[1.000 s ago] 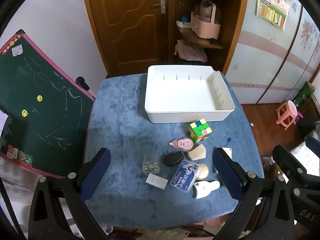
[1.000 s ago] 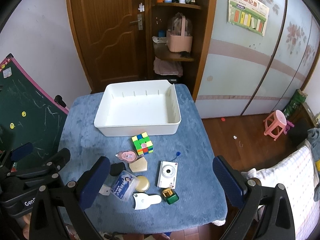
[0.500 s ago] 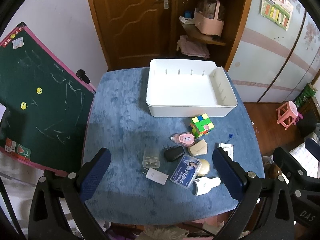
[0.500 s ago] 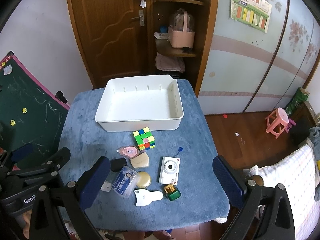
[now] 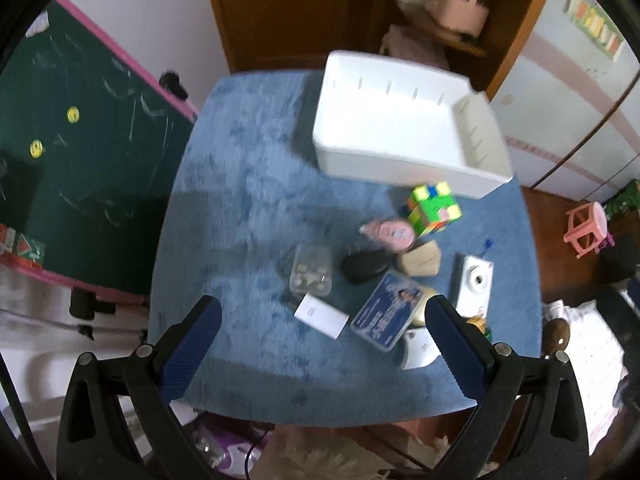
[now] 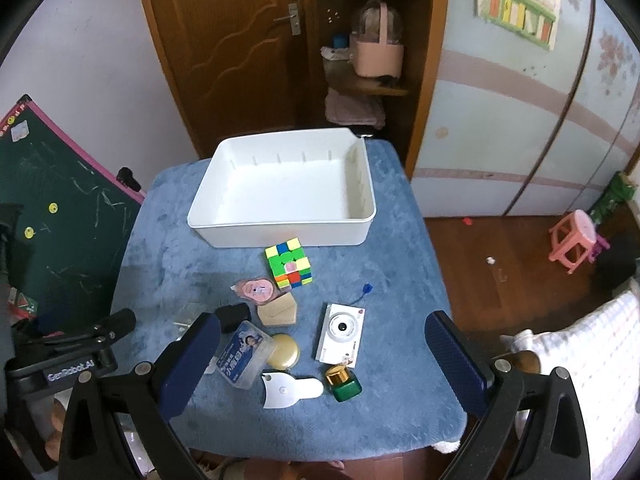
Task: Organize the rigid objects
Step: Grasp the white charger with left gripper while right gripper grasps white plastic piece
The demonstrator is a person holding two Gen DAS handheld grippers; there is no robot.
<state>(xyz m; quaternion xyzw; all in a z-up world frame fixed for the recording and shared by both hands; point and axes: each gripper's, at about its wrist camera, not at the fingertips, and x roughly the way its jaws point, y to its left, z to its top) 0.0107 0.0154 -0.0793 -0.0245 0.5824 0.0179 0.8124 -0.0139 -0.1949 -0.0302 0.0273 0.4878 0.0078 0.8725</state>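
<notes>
Lengthwise, white camera (image 6: 342, 333) pointing toward tray (image 6: 280, 236).

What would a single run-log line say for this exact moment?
stage: start | left gripper: open, holding nothing | right gripper: open, holding nothing | white bin: nothing inside | puzzle cube: on table

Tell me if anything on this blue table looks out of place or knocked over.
Nothing looks spilled or broken. The white bin sits upright with nothing in it, while the small things lie loose in front of it: puzzle cube, white camera flat on its back, green bottle upright. The left-wrist picture is blurred.
</notes>
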